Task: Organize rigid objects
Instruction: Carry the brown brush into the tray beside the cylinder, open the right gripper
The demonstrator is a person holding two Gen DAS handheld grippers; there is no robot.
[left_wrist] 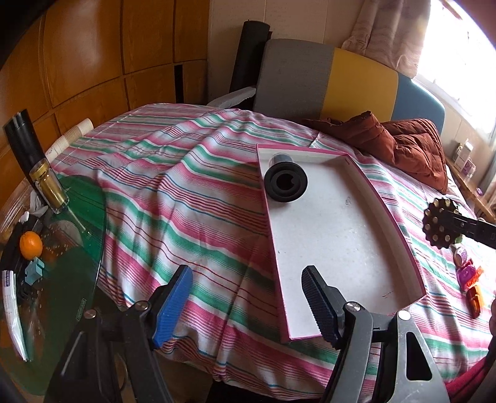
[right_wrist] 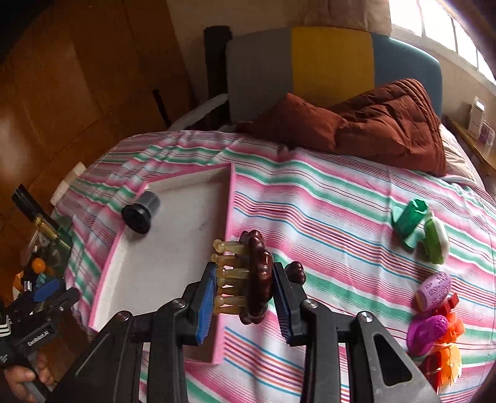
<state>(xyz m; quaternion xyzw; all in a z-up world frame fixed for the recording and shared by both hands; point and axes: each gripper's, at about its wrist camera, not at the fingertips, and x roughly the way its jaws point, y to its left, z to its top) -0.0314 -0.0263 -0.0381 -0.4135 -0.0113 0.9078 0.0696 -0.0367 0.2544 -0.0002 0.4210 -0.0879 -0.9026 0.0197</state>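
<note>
The bed (right_wrist: 325, 198) carries the white tray (right_wrist: 173, 248). Right gripper (right_wrist: 245, 291) pinches the brown massage brush (right_wrist: 257, 272) above the tray's right wall; carry it leftward, then lower. Left gripper (left_wrist: 248, 297) hangs spread at the tray's near corner.

Striped bedsheet (left_wrist: 173, 192) in pink, green and white, spread over the bed. Rust-brown quilt (right_wrist: 381, 124) bunched near the headboard (left_wrist: 328, 77) of grey, yellow and blue panels. Round green glass surface (left_wrist: 62, 279) beside the bed, carrying an orange (left_wrist: 31, 245) and a gold-capped bottle (left_wrist: 49, 186). Stacked paper cups (left_wrist: 74, 135) behind it. Wooden wardrobe panels (left_wrist: 93, 55) along the wall. Bright window (right_wrist: 440, 28) beyond.
</note>
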